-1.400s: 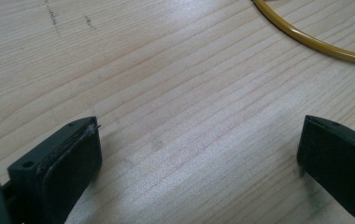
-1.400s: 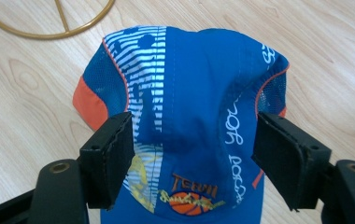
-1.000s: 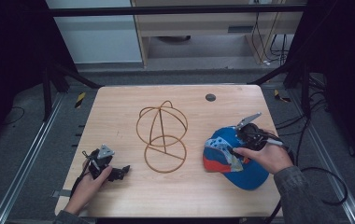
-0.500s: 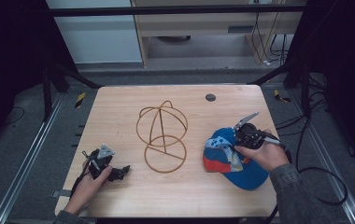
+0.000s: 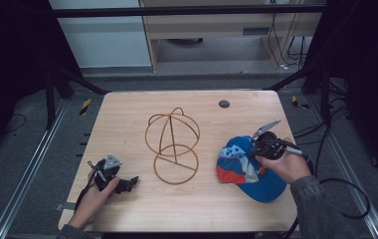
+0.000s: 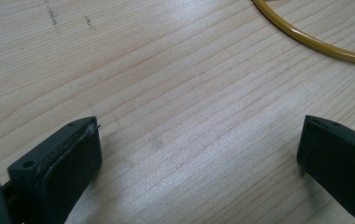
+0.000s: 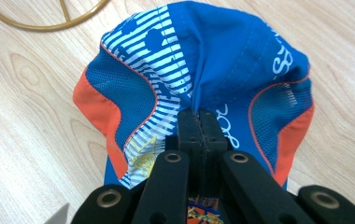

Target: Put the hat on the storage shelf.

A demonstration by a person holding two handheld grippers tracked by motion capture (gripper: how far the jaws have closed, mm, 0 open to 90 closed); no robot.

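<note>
A blue cap (image 5: 252, 169) with orange panels and a white-striped section lies on the wooden tabletop (image 5: 127, 119) near its right edge, towards the near right corner. The right gripper (image 5: 256, 148), held in the person's right hand (image 5: 285, 163), sits over the far side of the cap; in the right gripper view its two black jaws are pressed together on a fold of the blue fabric (image 7: 203, 70), which bunches up and puckers where it is pinched. At the middle of the tabletop stands a wire frame (image 5: 173, 144) of golden-brown rod: a flat ring lying on the wood with a rounded cage of hoops rising at its far side. The cap is just beside this frame on the right, apart from it. Near the near left corner the left hand (image 5: 95, 194) holds the left gripper (image 5: 130, 182) low over the wood, well apart from the frame. In the left gripper view its jaws stand wide apart with bare wood between them, and a curve of the ring (image 6: 306, 39) crosses the top right corner. A small dark round disc (image 5: 224, 104) sits in the tabletop near the far edge, right of centre
</note>
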